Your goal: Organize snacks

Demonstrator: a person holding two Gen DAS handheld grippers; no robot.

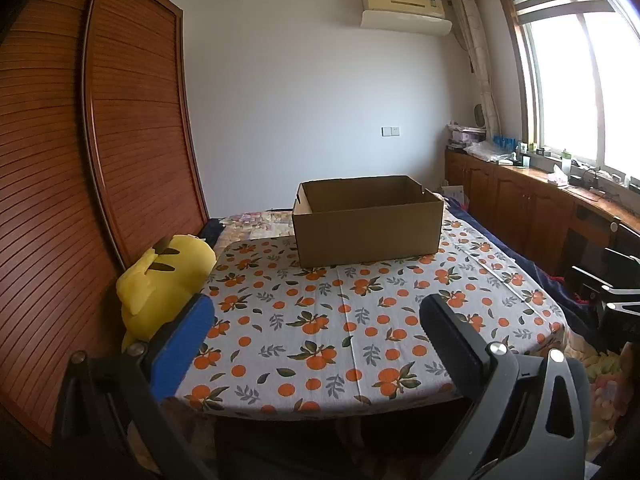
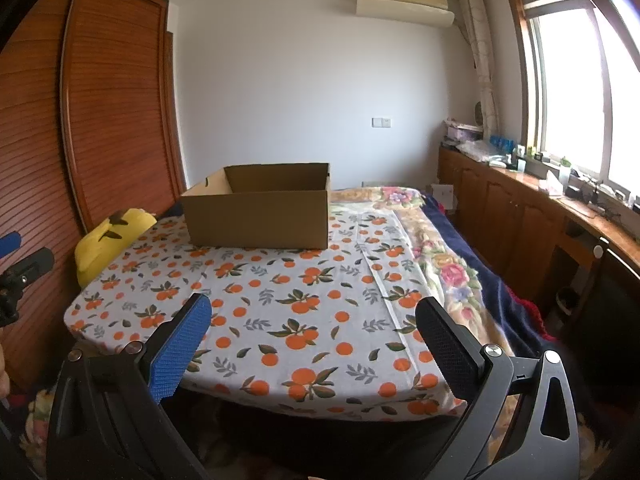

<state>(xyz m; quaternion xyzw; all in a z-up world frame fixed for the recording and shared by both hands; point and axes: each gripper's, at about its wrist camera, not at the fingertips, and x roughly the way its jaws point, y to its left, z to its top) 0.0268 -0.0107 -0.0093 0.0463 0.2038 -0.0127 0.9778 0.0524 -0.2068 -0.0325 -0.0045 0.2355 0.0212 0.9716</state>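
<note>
An open brown cardboard box (image 1: pixel 368 222) stands at the far end of a table covered by an orange-fruit cloth (image 1: pixel 320 320); its inside is mostly hidden by its walls. The right wrist view shows the same box (image 2: pixel 258 210) to the left of centre. No snacks are visible in either view. My left gripper (image 1: pixel 316 312) hangs open above the near part of the cloth, nothing between its fingers. My right gripper (image 2: pixel 312 312) is open too, above the near table edge. The left gripper's fingertips (image 2: pixel 24 264) show at the far left of the right wrist view.
A yellow plush toy (image 1: pixel 164 284) leans at the table's left edge beside a slatted wooden wardrobe (image 1: pixel 100 160). A bed with a floral blanket (image 2: pixel 440 252) lies behind and right of the table. Wooden cabinets (image 2: pixel 520 216) with clutter run under the window on the right.
</note>
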